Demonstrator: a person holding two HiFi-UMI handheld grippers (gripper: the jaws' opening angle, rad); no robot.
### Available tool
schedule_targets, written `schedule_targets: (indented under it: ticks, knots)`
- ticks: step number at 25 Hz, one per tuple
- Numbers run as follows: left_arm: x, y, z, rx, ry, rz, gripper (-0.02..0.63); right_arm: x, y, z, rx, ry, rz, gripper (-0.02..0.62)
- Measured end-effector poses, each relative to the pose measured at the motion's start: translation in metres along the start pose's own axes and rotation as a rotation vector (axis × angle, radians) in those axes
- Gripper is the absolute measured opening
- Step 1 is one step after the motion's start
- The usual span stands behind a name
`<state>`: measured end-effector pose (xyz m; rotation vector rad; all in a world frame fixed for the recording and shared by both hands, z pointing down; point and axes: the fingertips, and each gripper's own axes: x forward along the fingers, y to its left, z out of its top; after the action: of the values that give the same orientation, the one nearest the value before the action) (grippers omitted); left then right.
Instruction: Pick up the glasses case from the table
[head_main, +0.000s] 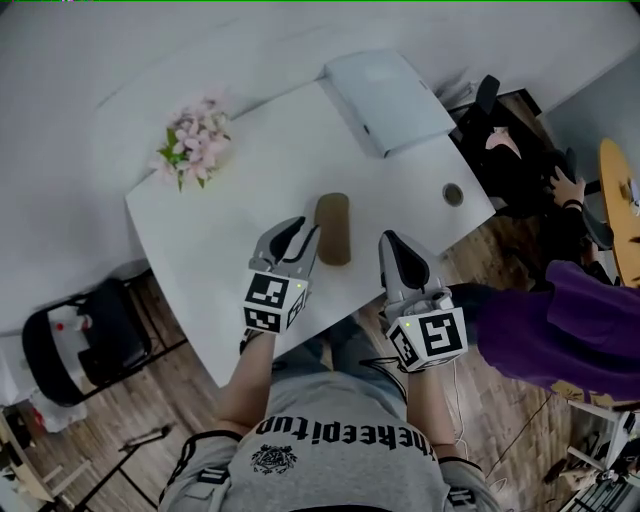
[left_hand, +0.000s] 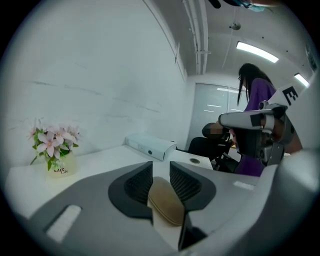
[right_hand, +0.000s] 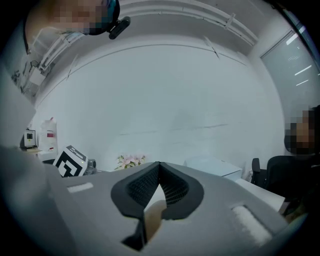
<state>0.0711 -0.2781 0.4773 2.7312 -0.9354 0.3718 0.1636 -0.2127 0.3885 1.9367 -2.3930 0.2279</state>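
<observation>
On the white bench, near its front edge, the brown glasses case lies flat. The left gripper is just beside it, jaws slightly apart and seemingly not yet pressing it. The right gripper has closed, empty jaws. So narrow a gap may ride onto the rounded lid and shove the case away.

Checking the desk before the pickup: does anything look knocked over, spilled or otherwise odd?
Nothing stands out. The brown glasses case lies flat and intact on the white table, the potted flowers stand upright, and nothing is spilled.
</observation>
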Motion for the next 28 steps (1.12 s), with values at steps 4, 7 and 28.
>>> schedule_targets:
  ticks: [4, 7, 28]
  knots:
    - [0.021, -0.005, -0.022, -0.017, 0.071, 0.02, 0.159, 0.001, -0.007, -0.004, -0.007, 0.019, 0.022, 0.004]
    - [0.036, -0.008, -0.036, -0.02, 0.116, 0.029, 0.199, 0.002, -0.013, -0.007, -0.009, 0.03, 0.029, 0.005]
    - [0.093, -0.017, -0.089, -0.009, 0.313, 0.198, 0.446, 0.004, -0.046, -0.015, -0.019, 0.077, 0.083, 0.004]
